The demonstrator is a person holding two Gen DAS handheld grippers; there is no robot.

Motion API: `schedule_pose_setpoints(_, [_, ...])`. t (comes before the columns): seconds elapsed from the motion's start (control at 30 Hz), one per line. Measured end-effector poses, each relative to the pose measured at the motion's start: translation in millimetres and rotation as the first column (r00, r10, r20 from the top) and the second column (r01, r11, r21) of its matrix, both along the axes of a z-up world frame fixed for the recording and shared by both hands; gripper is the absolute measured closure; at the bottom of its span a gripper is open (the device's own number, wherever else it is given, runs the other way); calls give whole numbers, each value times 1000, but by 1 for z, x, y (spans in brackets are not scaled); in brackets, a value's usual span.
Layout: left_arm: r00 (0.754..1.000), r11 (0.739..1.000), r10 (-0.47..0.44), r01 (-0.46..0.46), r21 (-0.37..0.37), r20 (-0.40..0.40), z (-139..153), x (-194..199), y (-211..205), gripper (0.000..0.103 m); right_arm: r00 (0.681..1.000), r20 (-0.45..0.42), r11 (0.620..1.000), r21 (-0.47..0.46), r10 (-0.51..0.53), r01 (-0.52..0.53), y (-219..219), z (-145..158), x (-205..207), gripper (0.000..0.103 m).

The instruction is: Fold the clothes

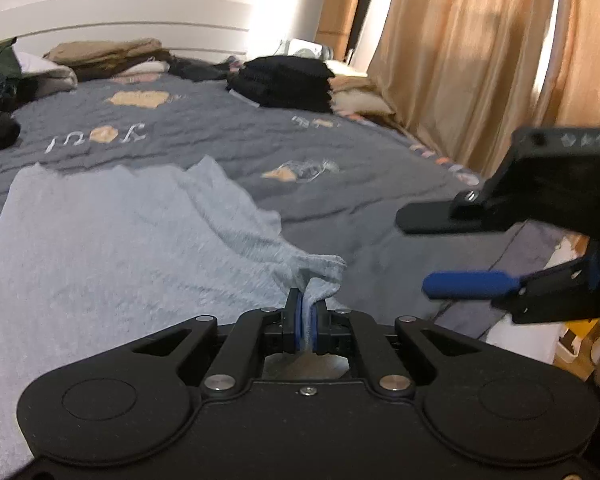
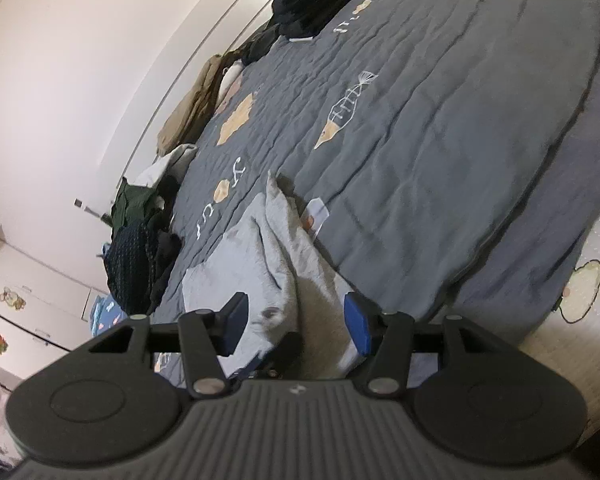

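Observation:
A light grey garment (image 1: 112, 248) lies spread on the grey bedspread (image 1: 228, 128). My left gripper (image 1: 308, 312) is shut on a bunched corner of it at the near right edge. My right gripper (image 1: 428, 256) is open, seen from the side at the right, apart from the cloth. In the right wrist view the right gripper (image 2: 296, 320) is open, with the garment (image 2: 260, 248) lying between and beyond its fingers, not clamped.
Folded tan clothes (image 1: 104, 56) and a stack of black clothes (image 1: 288, 80) sit at the head of the bed. Dark clothes (image 2: 140, 248) are heaped at the bed's left side. Orange curtains (image 1: 480, 60) hang at the right. A white headboard (image 1: 120, 20) is behind.

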State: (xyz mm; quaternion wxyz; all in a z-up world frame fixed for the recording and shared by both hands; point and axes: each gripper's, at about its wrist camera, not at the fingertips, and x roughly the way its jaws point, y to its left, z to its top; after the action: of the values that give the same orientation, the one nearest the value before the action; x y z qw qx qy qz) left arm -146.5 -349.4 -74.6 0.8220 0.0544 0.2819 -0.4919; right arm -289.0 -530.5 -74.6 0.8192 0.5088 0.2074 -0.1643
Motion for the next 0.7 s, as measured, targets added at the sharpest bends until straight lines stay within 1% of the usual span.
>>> schedule_pose_setpoints(0.2, [999, 994, -48, 46, 99, 19, -15, -4, -17, 98, 1000, 2, 1000, -1, -26, 26, -3, 0, -5, 51])
schedule_pose_setpoints(0.33, [996, 990, -67, 58, 130, 62, -23, -12, -15, 97, 1000, -21, 1000, -14, -20, 20, -2, -1, -3, 51])
schedule_pose_setpoints(0.37, [995, 989, -68, 58, 134, 71, -23, -13, -12, 93, 999, -27, 1000, -18, -18, 18, -2, -1, -2, 51])
schedule_pose_setpoints(0.43, [995, 989, -62, 50, 138, 83, -18, -14, 0, 89, 999, -48, 999, -37, -8, 6, 0, -1, 0, 51])
schedule_pose_setpoints(0.53, [994, 989, -53, 38, 144, 100, -11, -14, 17, 88, 998, -66, 996, -86, 23, -28, 6, 2, 5, 51])
schedule_pose_setpoints(0.63, [992, 988, -44, 26, 149, 118, -4, -15, 34, 79, 994, -87, 988, -139, 61, -73, 15, 4, 13, 51])
schedule_pose_setpoints(0.7, [991, 988, -38, 18, 152, 130, 1, -16, 46, 76, 991, -107, 980, -169, 83, -100, 22, 4, 18, 51])
